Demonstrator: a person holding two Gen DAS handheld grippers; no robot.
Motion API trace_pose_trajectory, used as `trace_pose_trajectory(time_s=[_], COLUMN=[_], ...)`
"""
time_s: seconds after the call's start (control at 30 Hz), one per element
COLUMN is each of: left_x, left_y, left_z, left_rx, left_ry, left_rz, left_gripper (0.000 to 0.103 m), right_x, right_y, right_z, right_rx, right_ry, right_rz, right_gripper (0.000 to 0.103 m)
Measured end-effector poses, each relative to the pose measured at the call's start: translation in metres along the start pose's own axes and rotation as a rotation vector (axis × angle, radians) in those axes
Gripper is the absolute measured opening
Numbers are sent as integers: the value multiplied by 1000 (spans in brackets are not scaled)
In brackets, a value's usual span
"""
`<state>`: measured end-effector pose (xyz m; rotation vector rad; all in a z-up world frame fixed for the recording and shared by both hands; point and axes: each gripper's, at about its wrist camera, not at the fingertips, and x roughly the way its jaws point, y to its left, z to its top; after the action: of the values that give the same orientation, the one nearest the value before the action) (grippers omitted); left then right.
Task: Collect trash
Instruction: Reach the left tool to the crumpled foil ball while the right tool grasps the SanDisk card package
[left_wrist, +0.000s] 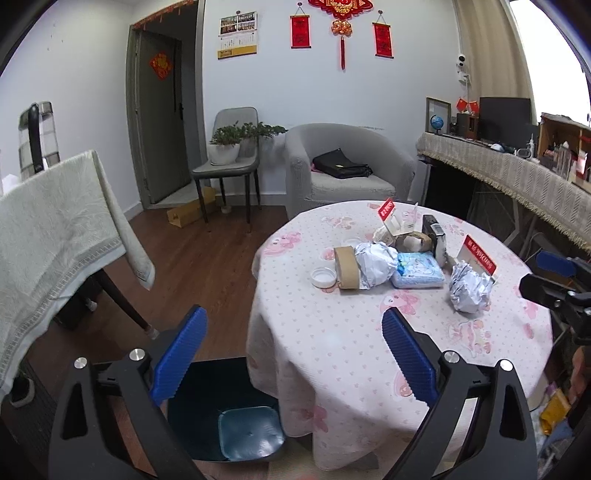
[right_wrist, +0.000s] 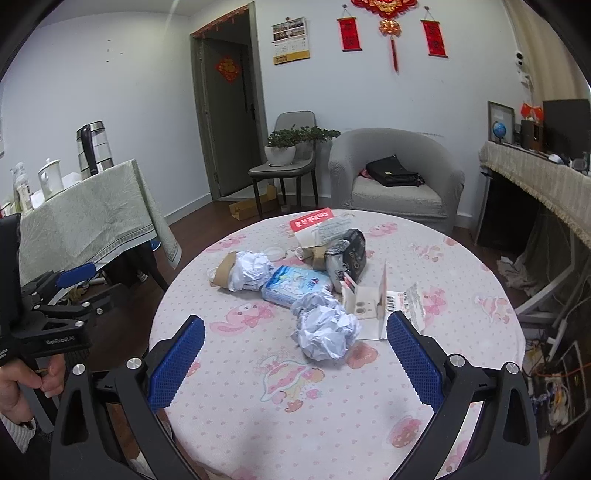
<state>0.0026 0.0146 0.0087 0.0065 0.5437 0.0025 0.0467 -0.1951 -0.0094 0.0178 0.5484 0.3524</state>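
Both tools (left_wrist: 291, 354) (right_wrist: 295, 354) wide open, empty.

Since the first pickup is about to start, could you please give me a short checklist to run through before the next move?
1. Right gripper open and empty: ok.
2. Left gripper open and empty: ok.
3. Nearest crumpled paper ball sits free on the table, ahead of the right gripper: ok.
4. Trash bin open beside the table, below the left gripper: ok.
5. Bin has room: ok, only its bare bottom shows.
6. Which of the packets and boxes behind the ball are trash: cannot tell.
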Motion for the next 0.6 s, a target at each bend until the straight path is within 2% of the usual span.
trace_pose_trajectory(time_s=[0.17, 0.33, 0.47, 0.53, 0.6], left_x=[9, 20, 32, 38, 45], left_y=[-5, -23, -36, -44, -49], left_z=[1, 2, 4, 4, 4], left_rx=[9, 39, 63, 65, 71], left_ry=[30, 54, 75, 94, 109], left_rz=[-62, -140, -187, -228, -255], left_gripper=[84, 77, 70, 64, 63], right_x=[4, 10, 16, 21, 25], right_y=[-12, -24, -34, -42, -47], right_z=[1, 4, 7, 7, 8], right_rx=[30, 47, 57, 71, 78], right_ry=[13, 26, 49, 62, 72], right_rz=[-11, -7, -36, -48, -56], right_gripper=[96, 91, 78, 76, 72])
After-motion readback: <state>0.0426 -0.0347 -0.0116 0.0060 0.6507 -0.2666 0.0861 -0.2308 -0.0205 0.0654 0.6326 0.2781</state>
